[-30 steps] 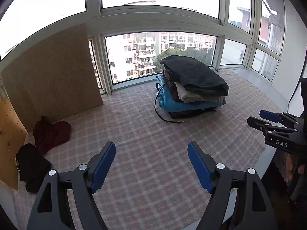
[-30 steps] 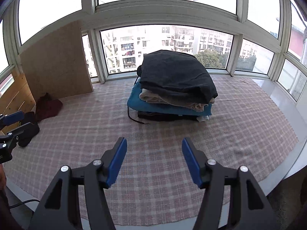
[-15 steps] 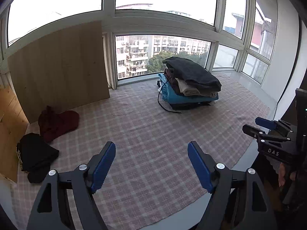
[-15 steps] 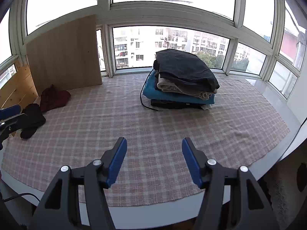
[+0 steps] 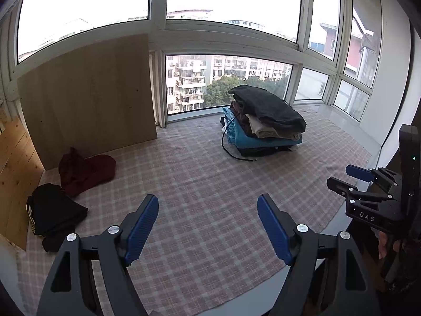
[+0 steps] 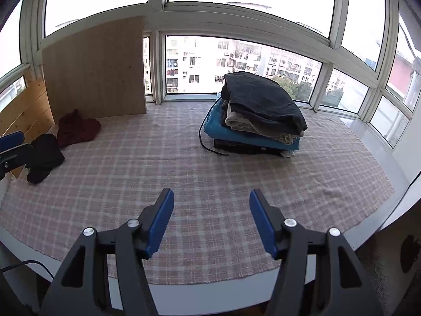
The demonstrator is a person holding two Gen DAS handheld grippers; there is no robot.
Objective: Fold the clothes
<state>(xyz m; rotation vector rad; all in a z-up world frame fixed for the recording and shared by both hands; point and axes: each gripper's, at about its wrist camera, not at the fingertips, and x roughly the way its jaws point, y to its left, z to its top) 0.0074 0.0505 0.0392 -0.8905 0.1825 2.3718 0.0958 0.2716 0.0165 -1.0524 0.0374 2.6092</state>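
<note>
Both the left gripper (image 5: pixel 208 210) and the right gripper (image 6: pixel 211 205) hover with fingers spread, holding nothing, over the checked surface (image 6: pixel 184 163). The folded stack (image 6: pixel 259 113) sits near the window, the maroon garment (image 5: pixel 86 169) and black garment (image 5: pixel 54 212) crumpled at the left edge. Only the left view shows the right gripper's "DAS" marking.

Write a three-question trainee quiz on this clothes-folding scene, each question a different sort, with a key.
1. True or false: the left gripper holds a garment.
2. Which lies nearer the pale wooden board? A: crumpled dark red garment; B: folded stack of clothes topped by a black garment.
3. Fill in: the crumpled black garment lies on the pink checked ____.

Key: 1 false; 2 A; 3 cloth.
</note>
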